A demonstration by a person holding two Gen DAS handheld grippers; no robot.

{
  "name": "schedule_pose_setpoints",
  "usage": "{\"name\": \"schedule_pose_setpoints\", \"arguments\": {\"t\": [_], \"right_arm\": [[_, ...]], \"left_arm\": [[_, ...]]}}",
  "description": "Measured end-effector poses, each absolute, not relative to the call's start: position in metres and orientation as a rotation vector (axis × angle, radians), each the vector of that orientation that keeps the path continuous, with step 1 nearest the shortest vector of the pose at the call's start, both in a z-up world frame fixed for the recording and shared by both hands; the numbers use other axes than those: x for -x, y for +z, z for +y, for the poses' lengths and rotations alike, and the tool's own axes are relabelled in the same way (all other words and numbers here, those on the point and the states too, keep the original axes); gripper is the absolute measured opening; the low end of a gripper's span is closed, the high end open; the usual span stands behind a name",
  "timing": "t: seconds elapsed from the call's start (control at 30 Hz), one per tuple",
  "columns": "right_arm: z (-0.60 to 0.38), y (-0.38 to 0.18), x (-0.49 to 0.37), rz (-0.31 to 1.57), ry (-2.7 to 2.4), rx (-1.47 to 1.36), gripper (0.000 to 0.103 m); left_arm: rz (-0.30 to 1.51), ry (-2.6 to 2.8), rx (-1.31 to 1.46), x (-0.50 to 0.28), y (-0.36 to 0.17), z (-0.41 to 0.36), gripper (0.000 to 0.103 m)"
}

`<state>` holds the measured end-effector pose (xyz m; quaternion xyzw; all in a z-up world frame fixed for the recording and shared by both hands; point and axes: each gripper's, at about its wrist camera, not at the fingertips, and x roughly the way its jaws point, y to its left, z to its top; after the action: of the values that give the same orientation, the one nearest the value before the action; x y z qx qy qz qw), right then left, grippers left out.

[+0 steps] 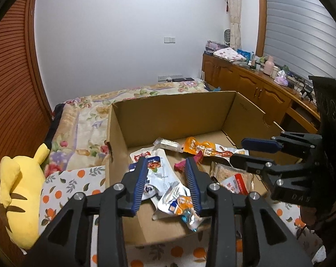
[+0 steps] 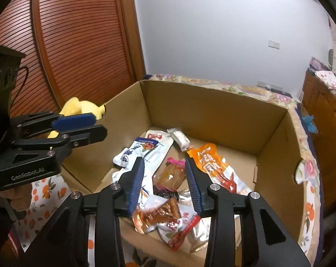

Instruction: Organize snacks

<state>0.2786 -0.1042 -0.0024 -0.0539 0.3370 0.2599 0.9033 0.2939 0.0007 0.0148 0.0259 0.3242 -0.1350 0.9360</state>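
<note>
So far, a good share of the sorting is looking done: a heap of snack packets is lying on the floor of the open cardboard box (image 1: 174, 115), among them a white-and-blue pouch (image 1: 159, 173), an orange pouch (image 1: 193, 145), a small clear-wrapped bar (image 1: 167, 143) and a red-and-white packet (image 1: 237, 183). No loose snacks are showing outside the box in either view, so what is left is hard to judge; perhaps only tidying the pile, which is lying jumbled and overlapping toward the near side.

The left gripper (image 1: 168, 184) is hovering over the near edge of the box with its fingers (image 1: 140, 182) standing apart; a crinkled silver-and-orange packet (image 1: 179, 202) is sitting low between them, apparently loose rather than pinched. The right gripper (image 2: 165, 184) is likewise hanging over the box, fingers (image 2: 193, 187) parted, with a glossy amber-coloured packet (image 2: 159, 213) blurred beneath them and seemingly not gripped.

The box is resting on a bed, on a white cloth printed with oranges (image 1: 83, 175), over a floral bedspread (image 1: 83, 120). A yellow plush toy (image 1: 21, 191) is lying just beside the box on the left. Around it, a slatted wooden wardrobe door (image 2: 79, 35) is standing at the left, a pale wall (image 1: 114, 33) is running behind, and a wooden sideboard (image 1: 252, 84), cluttered with bottles and linens, is sitting under a shuttered window (image 1: 301, 29).
</note>
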Motion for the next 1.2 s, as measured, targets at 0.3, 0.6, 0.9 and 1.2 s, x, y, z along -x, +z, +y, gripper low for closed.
{"name": "schedule_pose_setpoints", "arguments": {"t": [0.3, 0.6, 0.9, 1.2], "right_arm": [[-0.12, 0.015, -0.236, 0.628, 0.475, 0.091, 0.049], [-0.136, 0.033, -0.197, 0.55, 0.402, 0.072, 0.07], [-0.145, 0.043, -0.166, 0.483, 0.345, 0.055, 0.087], [-0.145, 0.052, -0.143, 0.44, 0.298, 0.066, 0.093]], "left_arm": [[0.617, -0.267, -0.06, -0.25, 0.03, 0.002, 0.045], [0.564, -0.257, -0.067, -0.21, 0.044, -0.001, 0.067], [0.517, -0.223, -0.056, -0.18, 0.056, 0.001, 0.082], [0.48, -0.189, -0.06, -0.156, 0.065, 0.004, 0.101]]}}
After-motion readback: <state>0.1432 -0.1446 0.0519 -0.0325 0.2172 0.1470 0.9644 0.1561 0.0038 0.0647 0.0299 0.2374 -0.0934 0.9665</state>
